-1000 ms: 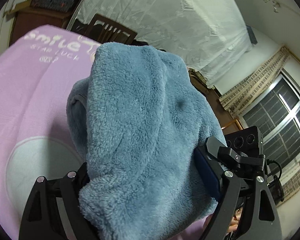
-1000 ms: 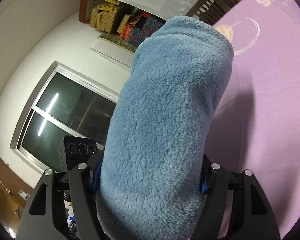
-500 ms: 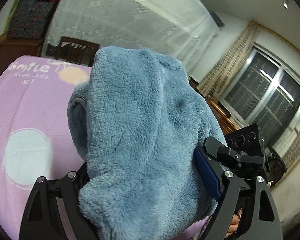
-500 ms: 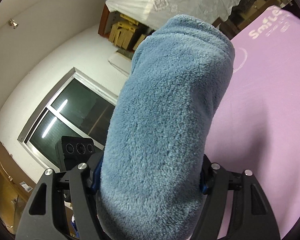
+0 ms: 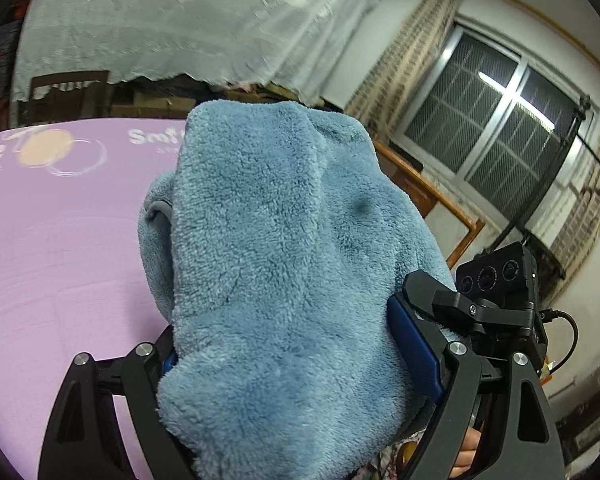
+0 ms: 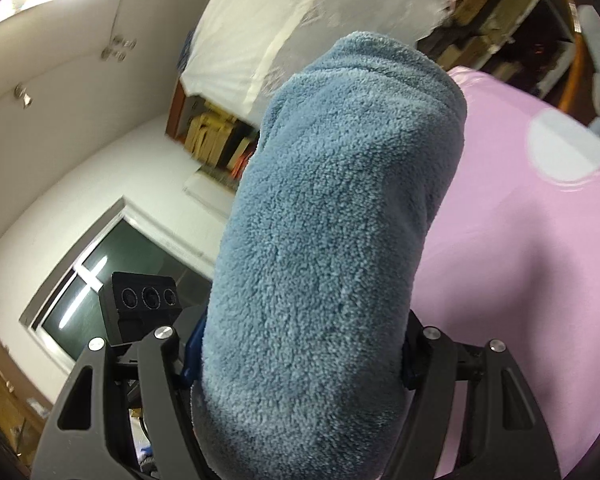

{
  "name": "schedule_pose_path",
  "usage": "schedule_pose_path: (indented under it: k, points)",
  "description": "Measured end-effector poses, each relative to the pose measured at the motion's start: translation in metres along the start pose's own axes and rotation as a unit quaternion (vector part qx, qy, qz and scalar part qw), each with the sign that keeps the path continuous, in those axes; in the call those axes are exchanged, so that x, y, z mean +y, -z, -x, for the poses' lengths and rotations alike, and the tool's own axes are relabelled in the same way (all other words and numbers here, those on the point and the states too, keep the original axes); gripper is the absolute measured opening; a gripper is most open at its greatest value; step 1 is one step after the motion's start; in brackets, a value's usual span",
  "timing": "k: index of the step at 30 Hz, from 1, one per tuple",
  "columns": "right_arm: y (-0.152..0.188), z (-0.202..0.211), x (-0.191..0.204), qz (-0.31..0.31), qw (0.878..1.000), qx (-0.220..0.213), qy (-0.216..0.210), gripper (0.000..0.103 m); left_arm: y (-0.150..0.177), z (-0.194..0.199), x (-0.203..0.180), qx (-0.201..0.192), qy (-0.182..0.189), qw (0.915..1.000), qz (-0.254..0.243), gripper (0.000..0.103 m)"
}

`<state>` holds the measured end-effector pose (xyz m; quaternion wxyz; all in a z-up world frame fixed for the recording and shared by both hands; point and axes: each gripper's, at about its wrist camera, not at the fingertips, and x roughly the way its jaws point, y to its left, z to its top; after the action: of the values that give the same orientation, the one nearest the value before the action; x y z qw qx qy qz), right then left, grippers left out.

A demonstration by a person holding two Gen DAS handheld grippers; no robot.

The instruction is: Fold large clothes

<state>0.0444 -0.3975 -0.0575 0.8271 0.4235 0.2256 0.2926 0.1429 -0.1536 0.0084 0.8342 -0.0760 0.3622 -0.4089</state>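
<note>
**Both grippers clamped on the blue fleece, carried above the pink bed**

The left gripper (image 5: 284,344) has its black fingers set wide and closed on a thick bundle of the fluffy blue fleece garment (image 5: 276,248); a blue pad (image 5: 414,350) presses into the pile on the right side, and the fabric bulges forward past the fingertips and fills the middle of the left wrist view. The right gripper (image 6: 300,356) is clamped in the same way on another thick roll of the garment (image 6: 332,216), which stands up between its fingers and hides most of the pads.

The garment is held up in both grippers, over the pink bed sheet printed with white lettering and circles (image 5: 60,240). In the left view the sheet lies to the left of the bundle, with the printed far edge of the bed just behind its top. In the right view the sheet lies to the right of the roll, with a white circle toward the far right edge.

Beyond the bed are a white lace cloth (image 5: 180,20), a barred window with a patterned curtain (image 5: 500,120), and the other gripper's black camera block (image 5: 500,276).

Compared with a second ago, both grips are unchanged, but the background has swung: the left view now shows far more window and less sheet, and the lettering has slid behind the bundle.
</note>
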Motion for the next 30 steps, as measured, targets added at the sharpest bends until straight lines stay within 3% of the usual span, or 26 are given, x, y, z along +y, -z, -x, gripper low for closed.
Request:
schedule_pose_path:
  k: [4, 10, 13, 15, 19, 24, 30]
  points:
    - [-0.008, 0.018, -0.055, -0.041, 0.999, -0.018, 0.016, 0.068, -0.003, -0.051, 0.001, 0.033, -0.001, 0.9994, -0.007, 0.086]
    - [-0.008, 0.021, -0.137, -0.098, 0.993, -0.015, 0.071, 0.069, 0.01, -0.138, 0.026, 0.113, 0.001, 0.9934, 0.018, 0.086]
    - [-0.001, 0.02, -0.17, -0.118, 0.987, -0.006, 0.104, 0.069, 0.022, -0.164, 0.036, 0.144, 0.001, 0.9893, 0.026, 0.088]
    - [0.005, 0.024, -0.184, -0.119, 0.986, -0.004, 0.116, 0.067, 0.029, -0.167, 0.036, 0.142, -0.005, 0.9899, 0.01, 0.089]
    - [0.005, 0.023, -0.185, -0.102, 0.985, 0.001, 0.137, 0.066, 0.031, -0.17, 0.036, 0.139, -0.017, 0.9902, 0.0, 0.093]
    - [0.001, 0.021, -0.167, -0.086, 0.98, -0.002, 0.181, 0.076, 0.028, -0.16, 0.034, 0.145, -0.016, 0.9892, 0.01, 0.093]
    - [0.002, 0.061, -0.137, -0.074, 0.972, -0.049, 0.216, 0.085, 0.028, -0.118, 0.018, 0.114, -0.06, 0.9915, -0.012, 0.091]
